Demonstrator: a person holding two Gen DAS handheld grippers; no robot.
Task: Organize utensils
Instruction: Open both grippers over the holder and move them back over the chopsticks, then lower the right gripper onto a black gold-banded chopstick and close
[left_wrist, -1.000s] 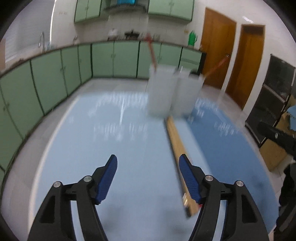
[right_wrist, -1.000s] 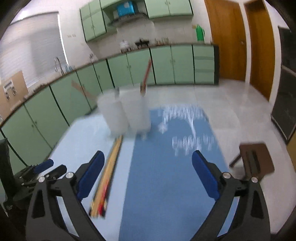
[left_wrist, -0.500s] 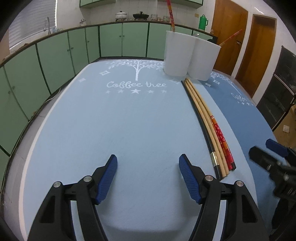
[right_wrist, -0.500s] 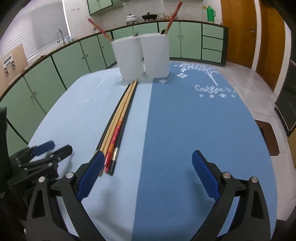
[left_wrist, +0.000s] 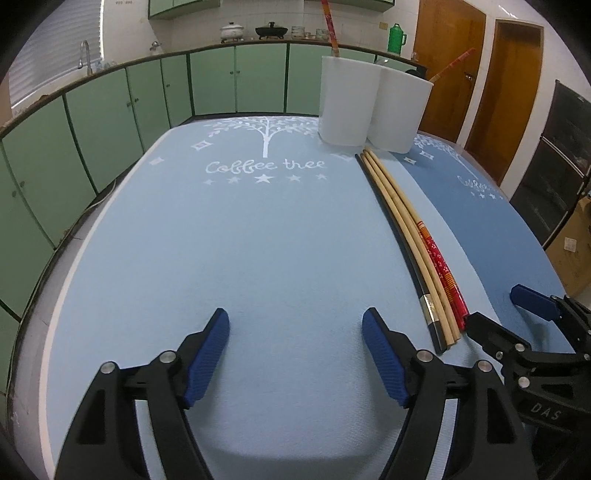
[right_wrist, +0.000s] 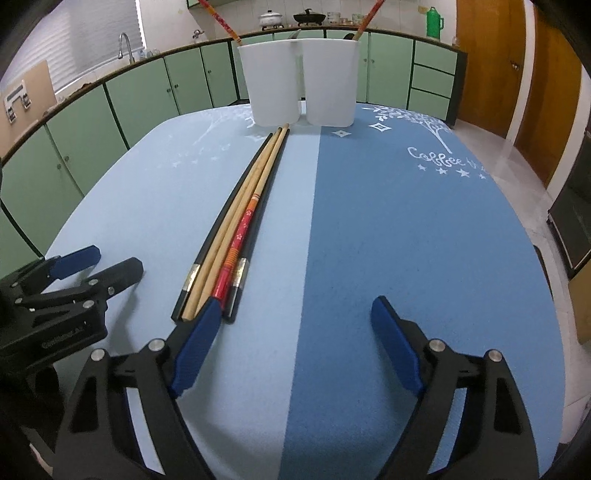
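Left gripper (left_wrist: 295, 321) has just widened, nothing between; right gripper (right_wrist: 295, 310) (narrowing, empty) sits beside chopsticks (right_wrist: 236, 229); cups (right_wrist: 299, 81) behind.

I'm seeing green cabinets (left_wrist: 110, 110) lining the wall. A green thermos (left_wrist: 396, 37) is standing near two wooden doors (left_wrist: 513, 92).
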